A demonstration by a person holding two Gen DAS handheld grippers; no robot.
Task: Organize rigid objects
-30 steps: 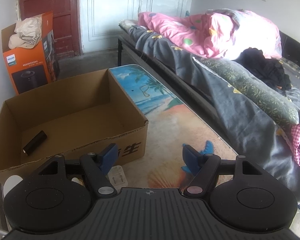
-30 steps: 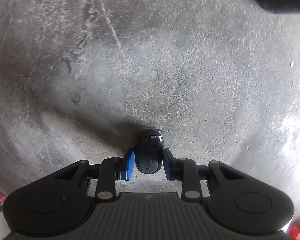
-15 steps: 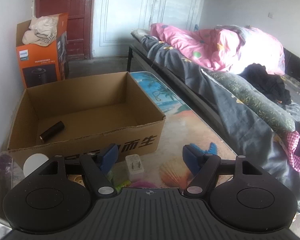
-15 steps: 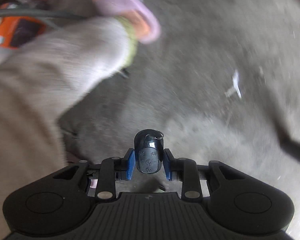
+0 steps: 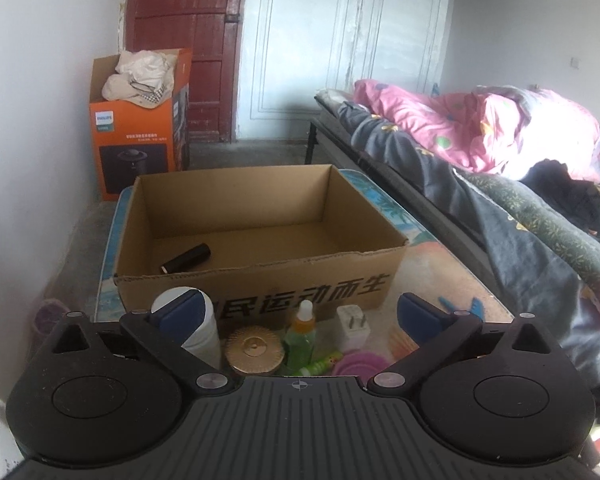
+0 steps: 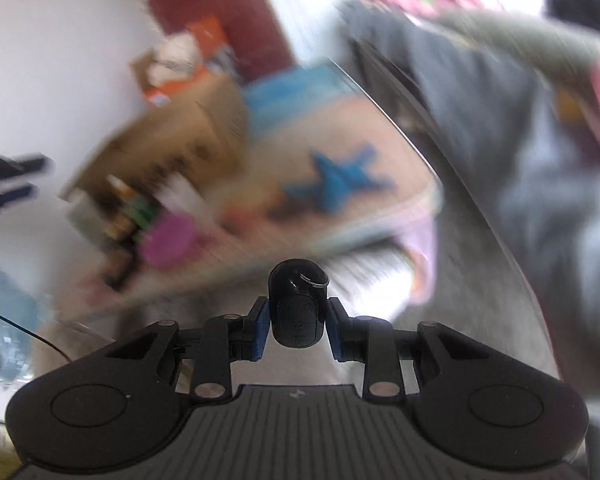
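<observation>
Key fob [image 6: 298,308]: black, with a metal ring at its far end, sitting upright between the blue pads of my right gripper [image 6: 299,330]. Jaws are clenching it from both sides, so I'm carrying it, not resting it. Right view is badly smeared; the fob is hanging in the air short of the table's [image 6: 352,216] near edge.

Cardboard box [image 5: 260,280] is standing open-topped on the table, which is why I'm judging it the collecting spot. A dark cylinder [image 5: 186,259] is already lying on its floor.

Just in front of the box, a row is waiting: white bottle [image 5: 202,336], gold lid [image 5: 254,351], green dropper bottle [image 5: 300,336], white plug adapter [image 5: 353,326], pink lid [image 5: 360,362].

Left gripper [image 5: 298,314]: jaws have just been opening, now standing wide and released, nothing between the pads. I'm reading that as readying for one of the row, likely the bottles.
</observation>
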